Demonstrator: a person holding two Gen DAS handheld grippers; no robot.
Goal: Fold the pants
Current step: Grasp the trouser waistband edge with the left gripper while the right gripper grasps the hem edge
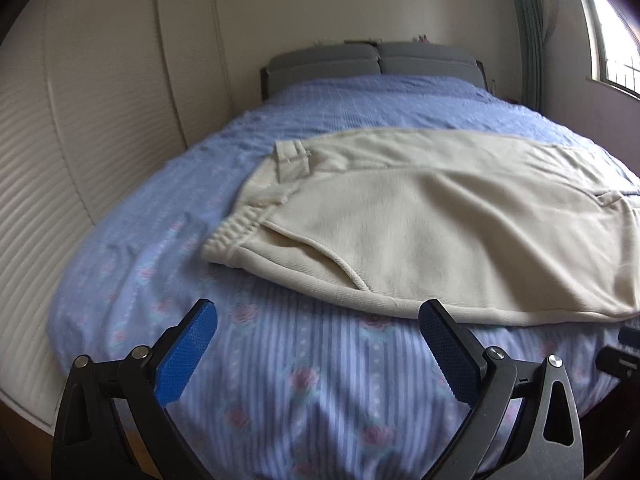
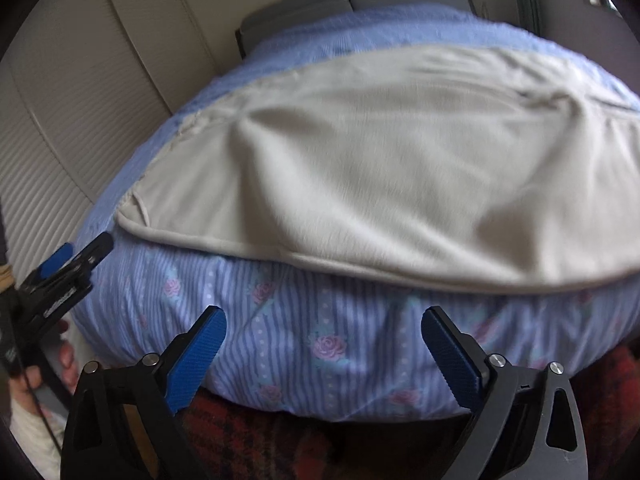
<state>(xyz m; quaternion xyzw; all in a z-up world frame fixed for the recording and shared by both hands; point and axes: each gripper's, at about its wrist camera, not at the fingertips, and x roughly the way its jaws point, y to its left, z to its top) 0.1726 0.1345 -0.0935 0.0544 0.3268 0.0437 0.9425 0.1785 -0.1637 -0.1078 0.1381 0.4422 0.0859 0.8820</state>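
Cream pants (image 1: 432, 216) on bed (image 1: 280, 360), 1 o'clock of left tool (image 1: 318, 322), apparently halved lengthwise. Left tool, right tool (image 2: 324, 328) gape wide, empty. Crosswise folds left.

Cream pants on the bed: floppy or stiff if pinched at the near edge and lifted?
Probably floppy: the pants lie in soft folds and follow the bedspread. The gathered elastic waistband looks thicker, so likely a firmer pinch point. The napped cloth seems unlikely to slip; a one-point lift would likely let the rest sag.
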